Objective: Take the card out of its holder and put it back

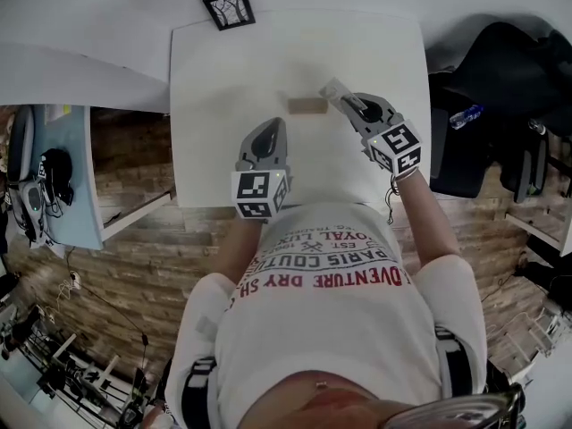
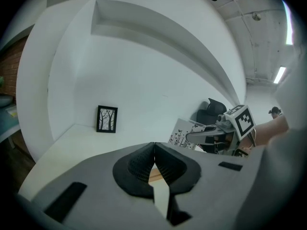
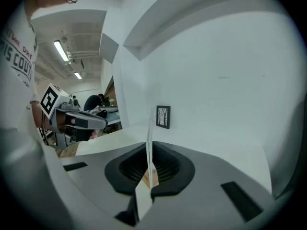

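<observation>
Two claws: both over the white worktop, well apart.
Left claw: nearest the person, pinched together, nothing in it.
Right claw: clamped on the card, gripping it edge-on.
Holder: wooden block on the worktop, card just beside its right end.
Picture frame: far edge.

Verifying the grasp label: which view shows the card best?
Left gripper view: the card shows its printed face. Right gripper view has the card only edge-on between shut jaws; head view shows the card as a small pale sliver.
</observation>
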{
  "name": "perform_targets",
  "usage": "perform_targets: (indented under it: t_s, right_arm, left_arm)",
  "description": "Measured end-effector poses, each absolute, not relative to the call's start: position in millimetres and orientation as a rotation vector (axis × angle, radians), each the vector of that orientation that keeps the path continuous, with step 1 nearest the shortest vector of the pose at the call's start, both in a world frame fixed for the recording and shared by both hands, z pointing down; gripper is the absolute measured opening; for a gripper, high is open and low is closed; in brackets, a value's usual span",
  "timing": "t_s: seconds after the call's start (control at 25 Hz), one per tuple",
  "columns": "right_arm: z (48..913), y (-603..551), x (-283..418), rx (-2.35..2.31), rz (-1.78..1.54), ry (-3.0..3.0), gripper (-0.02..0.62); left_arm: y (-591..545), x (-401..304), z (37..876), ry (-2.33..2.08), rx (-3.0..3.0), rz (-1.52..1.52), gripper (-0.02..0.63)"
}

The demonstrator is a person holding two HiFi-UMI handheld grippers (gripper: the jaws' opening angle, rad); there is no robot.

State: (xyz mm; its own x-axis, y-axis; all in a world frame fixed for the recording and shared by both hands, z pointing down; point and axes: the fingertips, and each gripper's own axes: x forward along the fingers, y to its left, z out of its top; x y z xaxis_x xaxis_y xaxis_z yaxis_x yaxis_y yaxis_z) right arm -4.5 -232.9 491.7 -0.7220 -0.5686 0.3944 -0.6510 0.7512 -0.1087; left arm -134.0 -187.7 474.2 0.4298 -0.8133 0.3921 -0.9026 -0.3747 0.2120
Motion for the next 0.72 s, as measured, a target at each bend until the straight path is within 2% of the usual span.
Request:
perform_targets:
  t_s: [0.72]
  right_arm:
    - [498,-248,-65,0.184,0.144,-2.734,0.034]
  left_arm:
    - [-196,-137,496,-1.515,2.205,0.335,0.025]
